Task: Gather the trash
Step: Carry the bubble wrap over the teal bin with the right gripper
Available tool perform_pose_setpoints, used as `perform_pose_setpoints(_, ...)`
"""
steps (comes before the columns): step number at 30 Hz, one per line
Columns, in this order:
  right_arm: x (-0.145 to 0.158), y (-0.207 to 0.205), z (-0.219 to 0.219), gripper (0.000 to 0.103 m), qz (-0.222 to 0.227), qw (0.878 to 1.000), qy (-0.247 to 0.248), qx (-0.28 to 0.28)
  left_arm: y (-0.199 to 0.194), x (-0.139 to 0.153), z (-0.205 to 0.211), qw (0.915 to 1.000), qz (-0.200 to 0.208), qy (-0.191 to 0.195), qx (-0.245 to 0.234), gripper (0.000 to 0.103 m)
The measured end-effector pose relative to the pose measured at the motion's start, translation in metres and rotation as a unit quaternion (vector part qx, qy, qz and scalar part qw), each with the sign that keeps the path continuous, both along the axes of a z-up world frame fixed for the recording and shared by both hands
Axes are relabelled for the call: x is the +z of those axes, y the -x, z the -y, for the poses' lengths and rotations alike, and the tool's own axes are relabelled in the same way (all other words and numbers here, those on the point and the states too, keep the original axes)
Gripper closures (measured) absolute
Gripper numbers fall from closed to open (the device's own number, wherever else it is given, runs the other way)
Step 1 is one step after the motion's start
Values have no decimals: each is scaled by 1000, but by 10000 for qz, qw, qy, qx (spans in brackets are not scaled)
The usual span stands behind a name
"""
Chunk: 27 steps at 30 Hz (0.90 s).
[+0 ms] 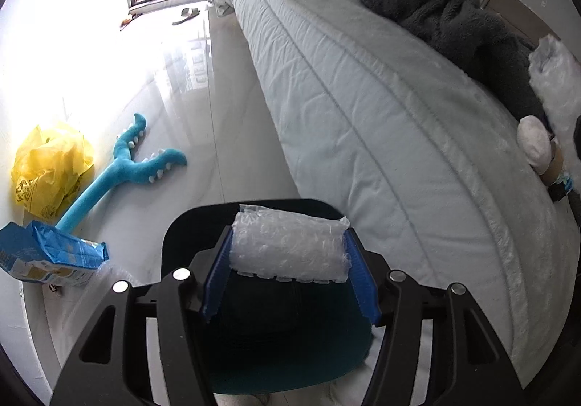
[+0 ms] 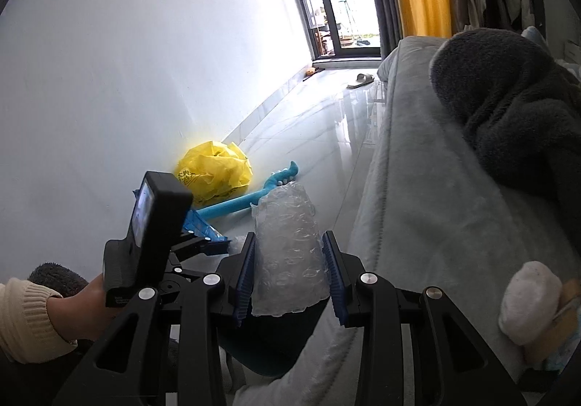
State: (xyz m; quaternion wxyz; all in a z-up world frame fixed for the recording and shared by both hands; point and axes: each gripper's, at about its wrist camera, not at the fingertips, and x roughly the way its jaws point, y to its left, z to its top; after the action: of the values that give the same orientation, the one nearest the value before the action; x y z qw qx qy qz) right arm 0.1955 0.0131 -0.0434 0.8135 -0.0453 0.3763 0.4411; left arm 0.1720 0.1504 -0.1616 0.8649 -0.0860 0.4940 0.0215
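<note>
Through the left wrist, my left tool (image 1: 288,248) is clamping a bubble wrap roll (image 1: 288,246) above the dark bin (image 1: 254,340), beside the bed (image 1: 381,137). Through the right wrist, my right tool (image 2: 288,261) is gripping another bubble wrap piece (image 2: 287,253) upright over the floor (image 2: 326,137).

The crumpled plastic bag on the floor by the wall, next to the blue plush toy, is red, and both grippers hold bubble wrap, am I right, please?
Not quite: the crumpled plastic bag is yellow, as the right wrist view shows. It does lie by the wall beside the blue plush toy, and the left gripper and right gripper each hold bubble wrap.
</note>
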Motion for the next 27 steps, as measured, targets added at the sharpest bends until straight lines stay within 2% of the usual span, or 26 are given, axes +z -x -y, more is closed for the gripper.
perform_pose_setpoints(7,-16,4,-46,66,-201,9993,272,150,10,-39,-24,9968,-726,334,45,41)
perform_pose_setpoints(11,-33,3,-63,66,-442,9979,454,139,13,-48,-36,9936,-969,561,152,39)
perform_pose_setpoints(14,-47,-1,-75,66,-630,9963,574,130,16,-48,-43,9919,-1088,609,240,31)
perform_pose_setpoints(20,-74,-2,-97,66,-904,9916,916,103,25,-39,-59,9919,-1065,603,347,25)
perform_pose_setpoints(27,-103,-1,-117,66,-1103,9863,1220,118,37,-13,-76,9964,-608,396,439,24)
